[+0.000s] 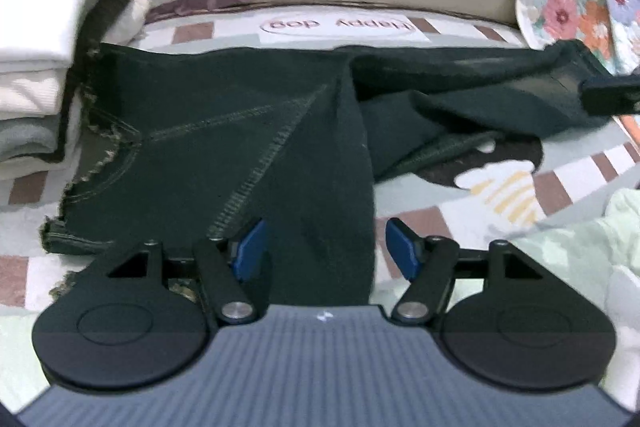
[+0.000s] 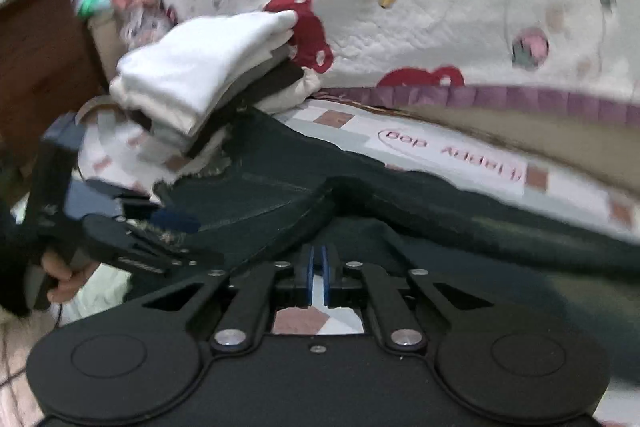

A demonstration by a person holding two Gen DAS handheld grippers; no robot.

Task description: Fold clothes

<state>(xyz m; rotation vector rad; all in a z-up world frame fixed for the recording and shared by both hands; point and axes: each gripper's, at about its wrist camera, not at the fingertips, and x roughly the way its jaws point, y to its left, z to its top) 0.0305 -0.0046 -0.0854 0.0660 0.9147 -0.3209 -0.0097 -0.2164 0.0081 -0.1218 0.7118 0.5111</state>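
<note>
Below, left claw [image 1: 325, 247] spread, dark garment [image 1: 240, 131]

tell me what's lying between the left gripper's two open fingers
In the left wrist view, a strip of the dark green garment lies between the left gripper's blue fingers.

Dark green garment [image 1: 224, 131], heavy knit, lying mostly flat on the bed, inside out: overlocked seams show, running diagonally to a meeting point left of centre. Left edge ragged, with pale frayed stitching along a curved seam. One long panel runs toward the camera in the left wrist view. On the right the cloth is bunched and folded over itself, one end lifted off the bed. In the right wrist view the same garment [image 2: 280, 195] spreads across the frame, a thick fold ridge through its middle.

Stack of folded clothes [image 1: 44, 27] just beside its left edge: white on top, cream, grey and dark layers beneath, edges roughly squared.
</note>
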